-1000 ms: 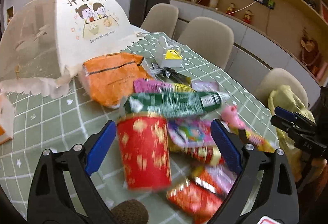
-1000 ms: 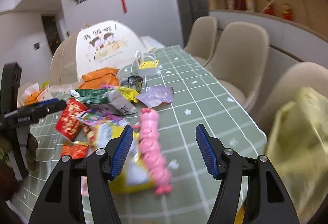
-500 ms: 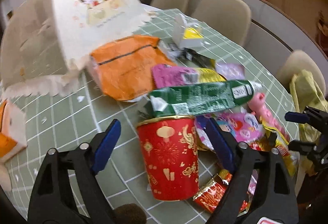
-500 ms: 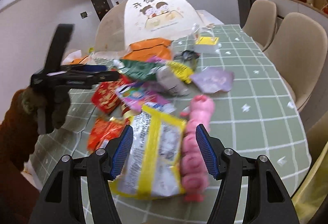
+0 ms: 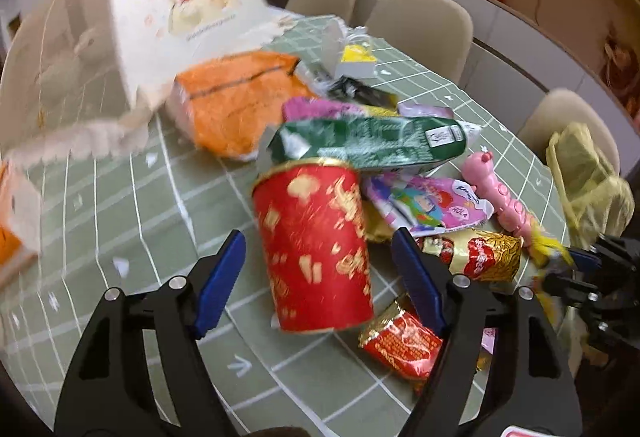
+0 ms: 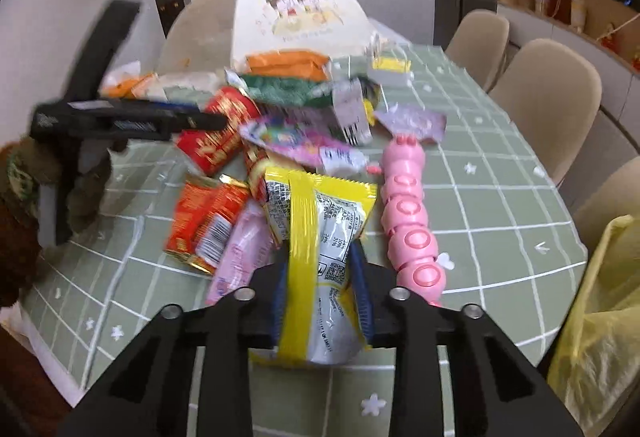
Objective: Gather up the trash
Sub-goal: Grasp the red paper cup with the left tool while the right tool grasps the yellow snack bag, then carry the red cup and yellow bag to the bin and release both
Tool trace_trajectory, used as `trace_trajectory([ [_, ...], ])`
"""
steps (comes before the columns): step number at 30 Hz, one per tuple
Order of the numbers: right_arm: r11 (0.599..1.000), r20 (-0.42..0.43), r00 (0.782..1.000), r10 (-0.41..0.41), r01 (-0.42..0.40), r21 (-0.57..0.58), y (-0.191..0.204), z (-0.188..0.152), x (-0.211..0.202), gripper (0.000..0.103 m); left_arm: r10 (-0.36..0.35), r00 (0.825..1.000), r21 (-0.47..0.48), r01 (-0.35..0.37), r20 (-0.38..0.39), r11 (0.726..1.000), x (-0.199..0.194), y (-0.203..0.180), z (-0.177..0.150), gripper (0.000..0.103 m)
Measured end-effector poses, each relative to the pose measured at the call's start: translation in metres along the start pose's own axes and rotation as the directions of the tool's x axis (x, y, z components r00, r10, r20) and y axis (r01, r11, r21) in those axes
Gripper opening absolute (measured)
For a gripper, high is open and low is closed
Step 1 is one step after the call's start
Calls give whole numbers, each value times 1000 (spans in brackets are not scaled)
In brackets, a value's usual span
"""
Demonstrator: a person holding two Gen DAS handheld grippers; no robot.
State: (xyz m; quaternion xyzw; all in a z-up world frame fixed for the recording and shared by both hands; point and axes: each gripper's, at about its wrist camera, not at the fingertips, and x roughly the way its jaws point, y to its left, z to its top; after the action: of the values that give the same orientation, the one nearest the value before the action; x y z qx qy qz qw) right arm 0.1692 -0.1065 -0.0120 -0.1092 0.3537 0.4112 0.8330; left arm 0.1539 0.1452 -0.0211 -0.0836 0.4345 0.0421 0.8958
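Left wrist view: the left tongs (image 5: 318,269) are closing around the red paper cup (image 5: 316,249), which stands between the blue pads; a gap shows on both sides, so no grip yet. A second ago the jaws stood wider and further back from the cup.
Cup's place: near middle of the green checked worktop (image 5: 120,197), at the near edge of the wrapper heap, with the green packet (image 5: 372,143) just behind its rim.
Right wrist view: the right tongs (image 6: 320,289) were wide open over the heap a second ago; now they are closing, narrow, with the pads pressing the near end of the yellow snack bag (image 6: 316,237).
Bag's place: near edge of the heap, the pink caterpillar toy (image 6: 408,213) just to its right.
Far right: a yellow trash bag (image 6: 600,317) hangs beside the worktop.
Meaning: judged from this, one piece is caught and ready to lift toward the trash bag; the cup comes next.
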Motion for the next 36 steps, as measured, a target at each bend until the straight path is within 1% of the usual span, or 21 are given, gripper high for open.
trace_trajectory([
  [3,1000,40,999,-5,5,2,5,6,-19,25,23,1000,-23,-23,-4,999,2,5,0,68],
  [6,999,68,997,-32,34,-36,12,9,-42,25,11,1000,-66,-13,-26,998,6,11,7,67],
  [9,997,109,992,-63,67,-38,8,9,-68,25,26,999,-50,-28,-48,998,12,7,14,66],
  [10,997,118,990,-70,74,-29,6,7,-75,25,26,998,-40,-28,-58,999,15,5,15,60],
  [11,996,129,988,-82,84,-16,2,5,-83,25,22,997,-29,-24,-69,999,19,3,16,56],
  [13,993,150,982,-116,114,21,-10,-1,-98,25,31,998,-19,-32,-57,999,15,-2,17,53],
  [14,991,158,979,-132,127,38,-16,-3,-104,25,23,999,-15,-23,-42,1000,10,-4,17,52],
  [16,985,174,971,-166,155,74,-31,-10,-117,25,5,1000,4,-5,17,1000,-12,-14,16,52],
  [19,973,203,954,-219,197,123,-58,-20,-139,25,-19,991,58,12,134,998,-52,-40,19,52],
  [21,962,225,940,-258,228,151,-75,-25,-154,25,-49,979,88,32,198,996,-73,-60,25,52],
  [22,954,240,929,-284,248,167,-86,-28,-164,25,-77,969,105,54,233,993,-84,-73,30,52],
  [23,946,252,917,-310,270,180,-96,-30,-173,25,-116,957,128,85,265,988,-92,-89,35,52],
  [24,932,269,898,-349,303,198,-109,-31,-185,25,-174,939,163,130,296,978,-100,-110,44,52],
  [26,908,287,868,-406,348,233,-129,-32,-205,25,-252,915,214,190,316,958,-105,-143,57,52],
  [27,897,292,855,-428,364,250,-137,-33,-213,25,-303,900,249,230,314,941,-104,-164,65,52],
  [28,877,295,834,-466,393,276,-150,-34,-225,25,-361,883,286,278,301,917,-100,-189,73,52],
  [29,854,294,810,-508,426,300,-162,-36,-236,25,-399,871,310,310,287,899,-95,-207,78,52],
  [30,834,291,790,-539,452,317,-172,-38,-244,25,-446,856,340,350,262,873,-87,-231,85,52],
  [32,799,280,760,-586,487,352,-190,-45,-259,26,-514,833,393,412,202,822,-68,-276,93,52],
  [33,788,273,753,-599,494,367,-198,-48,-265,26,-545,822,414,444,164,795,-55,-302,97,52],
  [36,744,240,723,-647,532,404,-220,-56,-277,26,-607,790,440,516,86,735,-27,-352,105,52],
])
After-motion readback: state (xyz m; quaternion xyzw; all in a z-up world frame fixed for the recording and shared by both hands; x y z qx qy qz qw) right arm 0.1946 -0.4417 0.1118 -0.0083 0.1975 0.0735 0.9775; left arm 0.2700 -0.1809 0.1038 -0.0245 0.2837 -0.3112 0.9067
